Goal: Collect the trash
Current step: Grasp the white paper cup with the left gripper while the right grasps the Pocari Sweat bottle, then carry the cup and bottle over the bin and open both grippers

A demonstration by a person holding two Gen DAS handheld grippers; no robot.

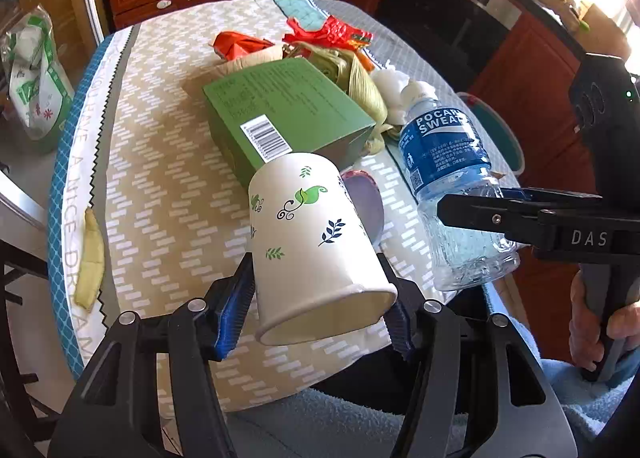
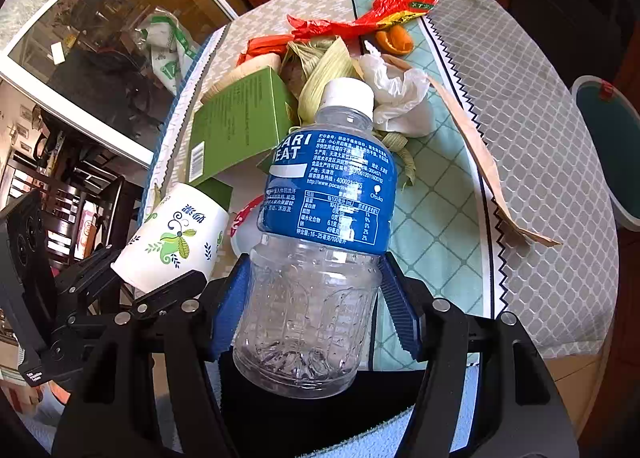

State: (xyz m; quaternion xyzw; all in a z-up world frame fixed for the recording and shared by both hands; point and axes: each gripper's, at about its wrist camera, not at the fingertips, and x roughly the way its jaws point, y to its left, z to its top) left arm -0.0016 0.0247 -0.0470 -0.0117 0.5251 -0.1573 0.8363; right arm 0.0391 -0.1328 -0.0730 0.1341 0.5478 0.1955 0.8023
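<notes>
Over the table [image 1: 168,186], left tool [image 1: 320,310] clamping paper cup [image 1: 312,242] (right tool [image 2: 316,310]: plastic bottle [image 2: 320,242]).

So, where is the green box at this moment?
The green box lies on the table, in the centre of the left wrist view, just behind the paper cup held by the left tool, with corn husks on its right.

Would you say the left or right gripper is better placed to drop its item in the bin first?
Right, probably. The right gripper holds the bottle, and the teal bin stands beyond the table's right edge. The left gripper with the cup is farther away.
</notes>
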